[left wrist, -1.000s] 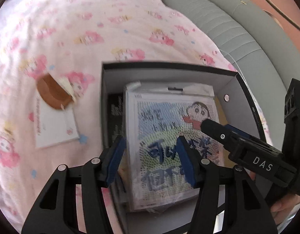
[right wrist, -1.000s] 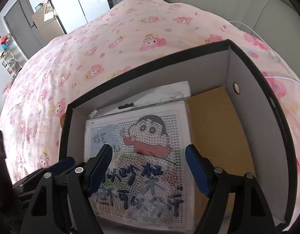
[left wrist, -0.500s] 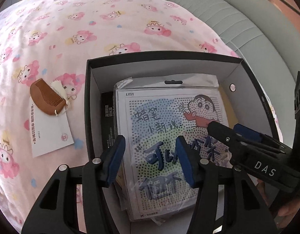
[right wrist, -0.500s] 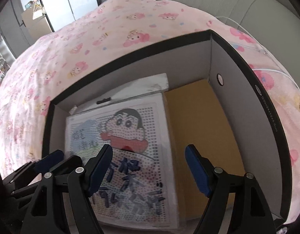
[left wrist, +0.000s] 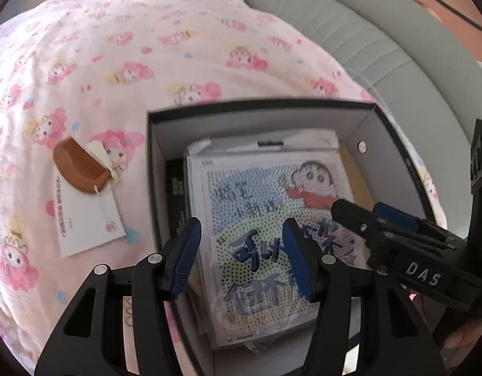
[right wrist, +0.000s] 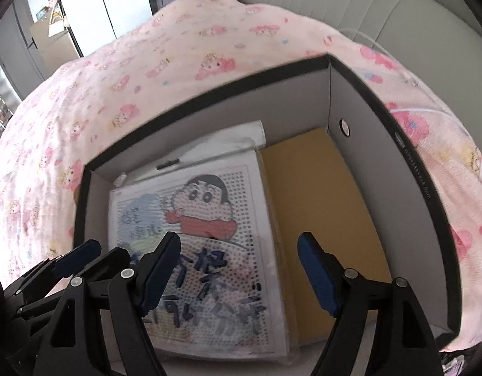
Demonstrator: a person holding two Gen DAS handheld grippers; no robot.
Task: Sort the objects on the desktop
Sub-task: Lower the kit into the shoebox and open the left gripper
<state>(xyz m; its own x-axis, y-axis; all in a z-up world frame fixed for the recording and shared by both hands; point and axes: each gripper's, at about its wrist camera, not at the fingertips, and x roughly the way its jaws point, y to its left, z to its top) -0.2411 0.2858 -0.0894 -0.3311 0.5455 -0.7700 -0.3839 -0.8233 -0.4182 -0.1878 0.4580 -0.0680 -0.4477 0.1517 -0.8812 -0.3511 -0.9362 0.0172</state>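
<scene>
Brown wooden comb (left wrist: 81, 169) on the pink bed (left wrist: 122, 72) looks light, stiff, thin: pinch its spine; left gripper (left wrist: 241, 258) fingers half-spread, right gripper (right wrist: 239, 277) fingers wide, both empty.

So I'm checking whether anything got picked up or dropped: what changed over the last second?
Nothing was taken or released. Both views only shift slightly over the box. The left gripper and right gripper are open and empty as before; the cartoon pack, comb and card haven't moved.
</scene>
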